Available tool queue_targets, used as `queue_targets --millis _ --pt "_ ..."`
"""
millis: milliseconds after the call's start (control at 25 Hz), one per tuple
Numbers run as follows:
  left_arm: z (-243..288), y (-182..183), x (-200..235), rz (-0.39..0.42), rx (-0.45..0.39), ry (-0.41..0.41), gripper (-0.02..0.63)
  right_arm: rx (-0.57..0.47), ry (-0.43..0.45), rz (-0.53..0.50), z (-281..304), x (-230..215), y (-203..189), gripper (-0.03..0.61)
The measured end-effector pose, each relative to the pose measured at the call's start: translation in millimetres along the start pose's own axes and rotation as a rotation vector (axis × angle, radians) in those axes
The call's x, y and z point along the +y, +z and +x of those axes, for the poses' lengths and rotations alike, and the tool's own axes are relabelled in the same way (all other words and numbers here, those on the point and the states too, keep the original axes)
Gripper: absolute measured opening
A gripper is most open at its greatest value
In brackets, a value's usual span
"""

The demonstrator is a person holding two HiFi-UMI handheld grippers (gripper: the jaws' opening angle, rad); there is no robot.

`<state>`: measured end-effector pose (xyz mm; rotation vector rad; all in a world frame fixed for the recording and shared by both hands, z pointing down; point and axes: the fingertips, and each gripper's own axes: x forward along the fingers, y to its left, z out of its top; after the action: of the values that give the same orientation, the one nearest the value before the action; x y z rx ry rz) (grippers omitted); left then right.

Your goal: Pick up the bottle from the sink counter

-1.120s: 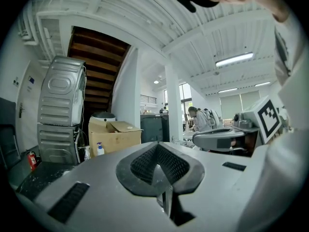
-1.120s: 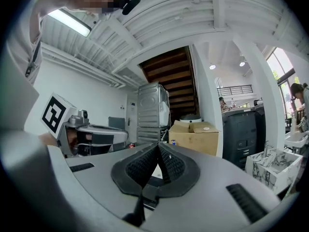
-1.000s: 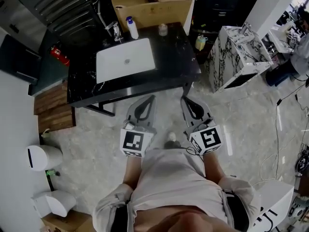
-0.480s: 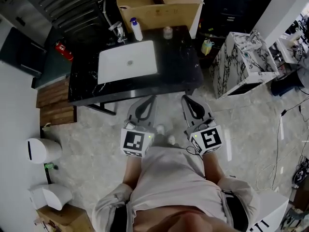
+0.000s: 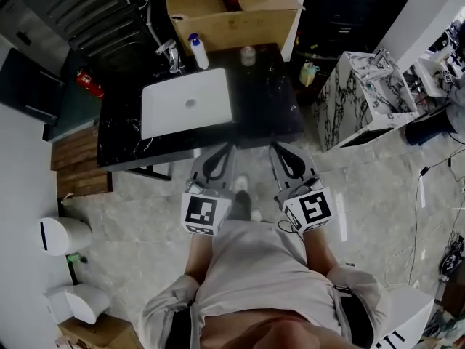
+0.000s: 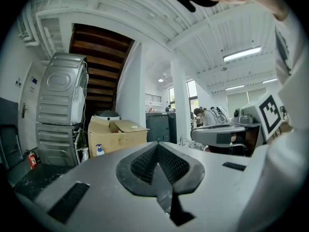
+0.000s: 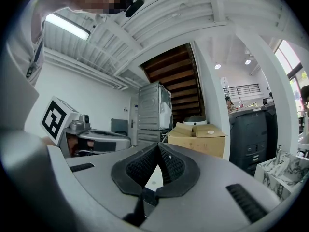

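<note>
Head view — left gripper (image 5: 228, 148), right gripper (image 5: 277, 149) both closed, empty, at counter (image 5: 270, 93) near edge; bottle (image 5: 196, 51) far, behind sink (image 5: 167, 115).

Grey left claw (image 5: 229, 147), grey right claw (image 5: 275, 147), black ridged pads (image 6: 142, 164), black-and-white marker cubes (image 5: 200, 214), pale shirt (image 5: 254, 275)

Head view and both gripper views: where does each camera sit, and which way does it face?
Head view: on the person's head, steeply down at sink counter and bottle; torso, forearms, left hand-held gripper, right hand-held gripper show.
Left gripper view: on that hand-held gripper, along its shut jaws toward the cardboard box.
Right gripper view: same, along its shut jaws toward that box.
Shared: all three show the box; each gripper view shows the other's marker cube.
</note>
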<state>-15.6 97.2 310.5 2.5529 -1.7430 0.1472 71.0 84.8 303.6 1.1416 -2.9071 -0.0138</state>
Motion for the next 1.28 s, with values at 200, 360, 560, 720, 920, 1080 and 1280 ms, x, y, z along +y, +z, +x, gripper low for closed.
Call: queue_targets --millis 200,360,560,720,920,1080,1280 --pt "30.5 -1.0 21.5 -0.008 0.002 -0.020 0.003 0.020 -0.014 -0.004 30.4 -18.2 -3.8 -0.003" --pt "53.5 -1.7 42.4 -0.016 0.010 -0.038 0.003 0.033 -0.028 -0.004 57.0 -30.6 -5.8 -0.003" --pt "80.1 4.3 69.4 -0.019 0.011 -0.066 0.003 0.047 -0.047 -0.007 92.0 -43.8 -2.0 -0.003" --pt "98.5 3.0 89.7 -0.023 0.015 -0.084 0.003 0.061 -0.061 -0.007 117.6 -51.8 -4.7 -0.003" --pt "119.7 -0.4 115.7 -0.037 0.020 -0.107 0.003 0.087 -0.078 -0.010 146.5 -60.7 -11.0 -0.003" --pt "132.6 -2.2 136.2 -0.049 0.020 -0.120 0.003 0.098 -0.100 -0.014 166.5 -66.7 -12.6 -0.003" --pt "148.0 -6.6 149.4 -0.058 0.020 -0.149 0.003 0.123 -0.145 -0.005 179.3 -75.3 -18.8 -0.003"
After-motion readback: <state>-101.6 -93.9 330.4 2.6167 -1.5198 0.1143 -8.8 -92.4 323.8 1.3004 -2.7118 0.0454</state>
